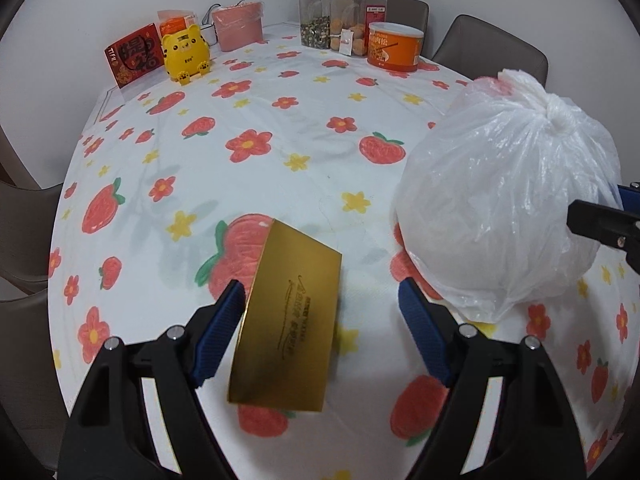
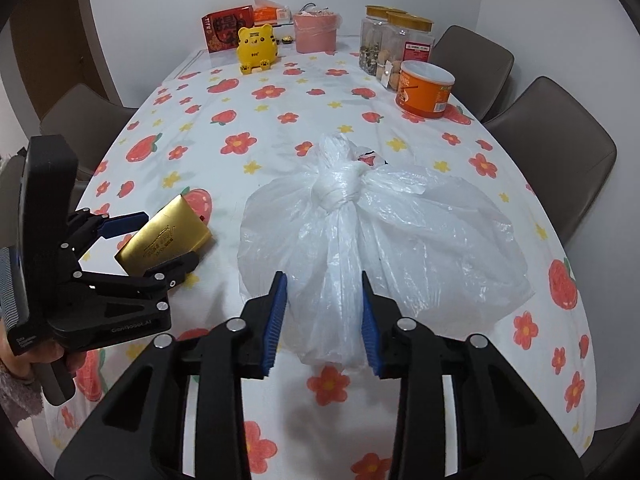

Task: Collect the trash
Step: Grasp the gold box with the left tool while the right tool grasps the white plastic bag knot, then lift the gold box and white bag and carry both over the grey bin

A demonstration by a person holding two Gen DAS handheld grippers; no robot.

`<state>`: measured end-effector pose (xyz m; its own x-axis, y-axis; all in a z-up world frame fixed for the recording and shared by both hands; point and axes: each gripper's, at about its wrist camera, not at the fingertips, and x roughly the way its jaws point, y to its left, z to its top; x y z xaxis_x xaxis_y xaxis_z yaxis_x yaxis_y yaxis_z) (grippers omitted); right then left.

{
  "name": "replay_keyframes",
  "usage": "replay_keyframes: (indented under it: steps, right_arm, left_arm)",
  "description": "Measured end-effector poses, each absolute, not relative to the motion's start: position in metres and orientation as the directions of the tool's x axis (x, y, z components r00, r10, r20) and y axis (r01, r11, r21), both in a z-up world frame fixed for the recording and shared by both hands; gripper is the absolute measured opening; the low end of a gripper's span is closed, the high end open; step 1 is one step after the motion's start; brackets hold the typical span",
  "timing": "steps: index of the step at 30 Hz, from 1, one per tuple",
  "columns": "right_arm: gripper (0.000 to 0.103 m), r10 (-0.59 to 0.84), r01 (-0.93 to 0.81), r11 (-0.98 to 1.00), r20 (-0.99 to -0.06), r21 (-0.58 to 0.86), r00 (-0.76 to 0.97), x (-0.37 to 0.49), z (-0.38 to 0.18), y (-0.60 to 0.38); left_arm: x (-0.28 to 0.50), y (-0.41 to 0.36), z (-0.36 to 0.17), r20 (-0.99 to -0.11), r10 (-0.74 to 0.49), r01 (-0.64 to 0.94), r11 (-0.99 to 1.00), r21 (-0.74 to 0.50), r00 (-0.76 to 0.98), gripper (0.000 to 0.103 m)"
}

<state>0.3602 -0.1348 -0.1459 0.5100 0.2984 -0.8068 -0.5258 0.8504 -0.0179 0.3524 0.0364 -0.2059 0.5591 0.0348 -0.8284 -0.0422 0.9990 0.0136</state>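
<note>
A flat gold box (image 1: 290, 320) lies on the flowered tablecloth (image 1: 280, 136) between the open jaws of my left gripper (image 1: 322, 300); the left pad is close to its edge, the right pad is well apart. The box also shows in the right wrist view (image 2: 168, 236), with the left gripper (image 2: 156, 240) around it. A knotted white plastic bag (image 2: 384, 240) lies on the table. My right gripper (image 2: 324, 304) is open with its jaws on either side of the bag's near tail, apart from it. The bag also shows in the left wrist view (image 1: 504, 208).
At the table's far end stand a red box (image 1: 134, 56), a yellow tiger figure (image 1: 186, 54), a pink tub (image 1: 238, 26), clear jars (image 1: 340, 20) and an orange can (image 1: 394, 46). Brown chairs (image 2: 556, 152) line the right side; another chair (image 2: 80, 112) is left.
</note>
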Motion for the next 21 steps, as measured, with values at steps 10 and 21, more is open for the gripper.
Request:
replay_keyframes:
  steps: [10, 21]
  right_arm:
    - [0.006, 0.324, -0.551, 0.835, -0.810, 0.002, 0.488, 0.369, -0.148, -0.129]
    - [0.004, 0.333, -0.550, 0.835, -0.809, 0.014, 0.485, 0.362, -0.146, -0.130]
  left_arm:
    - [0.364, 0.039, -0.224, -0.853, 0.029, -0.021, 1.000, 0.021, 0.520, 0.055]
    - [0.351, 0.035, -0.215, -0.845, -0.010, -0.017, 1.000, -0.022, 0.534, 0.052]
